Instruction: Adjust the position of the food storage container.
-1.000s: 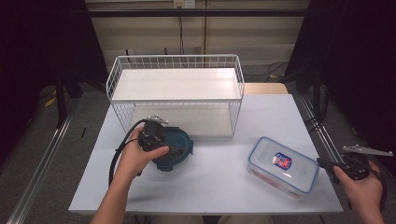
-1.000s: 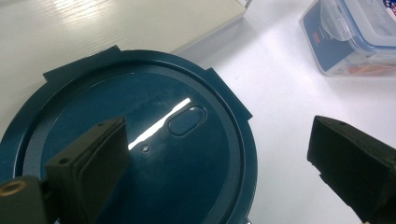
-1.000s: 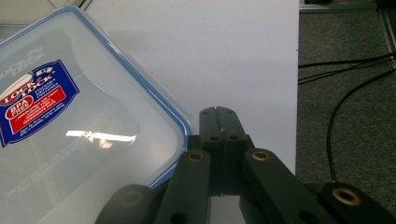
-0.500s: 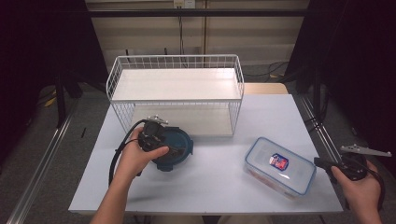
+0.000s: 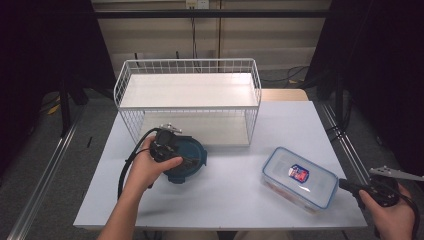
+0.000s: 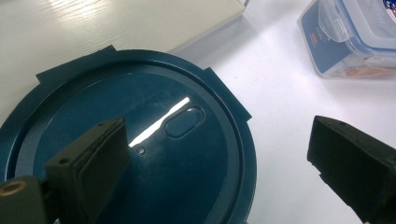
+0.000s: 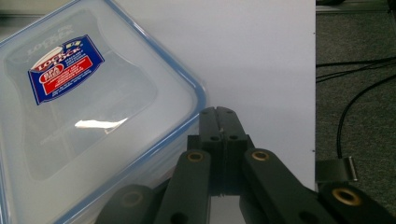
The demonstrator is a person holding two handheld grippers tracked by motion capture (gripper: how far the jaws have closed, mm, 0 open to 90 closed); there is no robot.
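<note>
Left hand-held gripper (image 6: pixel 219 154) agape over teal lid (image 6: pixel 154 154), right hand-held gripper (image 7: pixel 223 122) closed

Likely a lab, black curtains (image 5: pixel 45 60), floor cables (image 5: pixel 295 75), bare table (image 5: pixel 225 195)

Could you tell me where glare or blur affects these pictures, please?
Left gripper view: a bright glare streak crosses the dark blue round lid, and the near jaws look soft. Right gripper view: a small reflection sits on the clear container lid. High view: evenly lit table, dark surroundings.
</note>
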